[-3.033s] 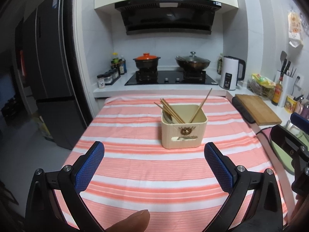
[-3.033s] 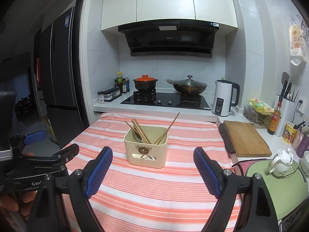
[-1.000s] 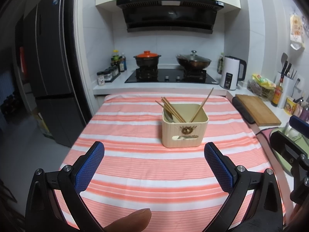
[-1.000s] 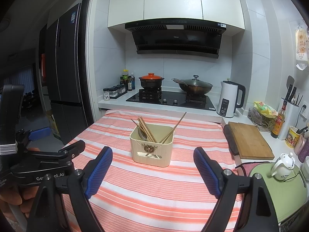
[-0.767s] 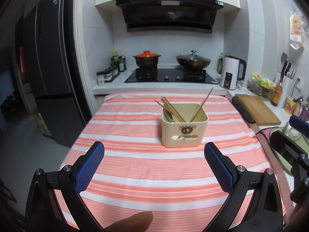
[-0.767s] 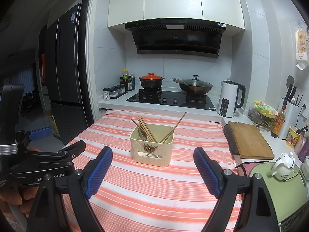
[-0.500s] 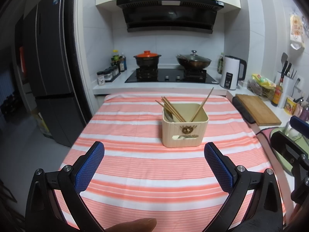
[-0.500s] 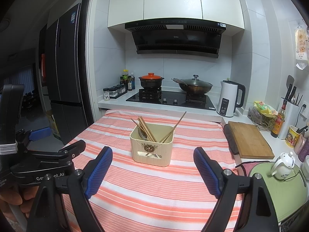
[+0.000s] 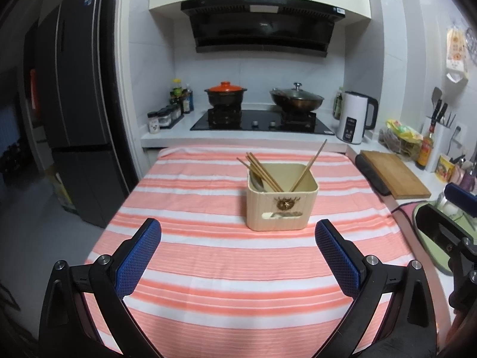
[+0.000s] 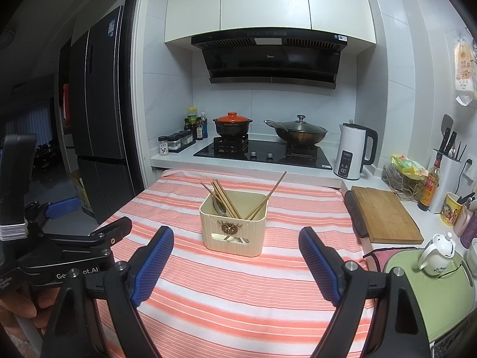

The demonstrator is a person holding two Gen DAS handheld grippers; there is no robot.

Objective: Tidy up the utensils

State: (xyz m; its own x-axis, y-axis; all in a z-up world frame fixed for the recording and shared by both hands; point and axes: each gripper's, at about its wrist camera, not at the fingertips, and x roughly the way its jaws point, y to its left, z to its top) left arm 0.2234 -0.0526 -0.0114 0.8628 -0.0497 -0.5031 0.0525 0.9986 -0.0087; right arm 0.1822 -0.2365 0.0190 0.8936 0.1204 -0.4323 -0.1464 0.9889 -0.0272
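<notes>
A cream utensil holder (image 9: 281,205) stands mid-table on the pink striped cloth (image 9: 208,268); it also shows in the right wrist view (image 10: 233,229). Several wooden chopsticks (image 9: 263,173) lean in it, one apart at the right (image 9: 310,164), with a metal spoon (image 9: 257,182) behind them. In the right wrist view the chopsticks (image 10: 226,198) lean the same way. My left gripper (image 9: 238,244) is open and empty, short of the holder. My right gripper (image 10: 235,253) is open and empty, also short of it.
A wooden cutting board (image 10: 384,217), white kettle (image 10: 353,155) and knife block (image 10: 445,173) sit on the right counter. A green lid with a small teapot (image 10: 436,253) lies at right. Stove with pots (image 10: 262,146) is behind the table. Fridge (image 10: 98,119) stands left.
Almost nothing has moved. The fingertip at the bottom edge of the left wrist view has slipped out of sight.
</notes>
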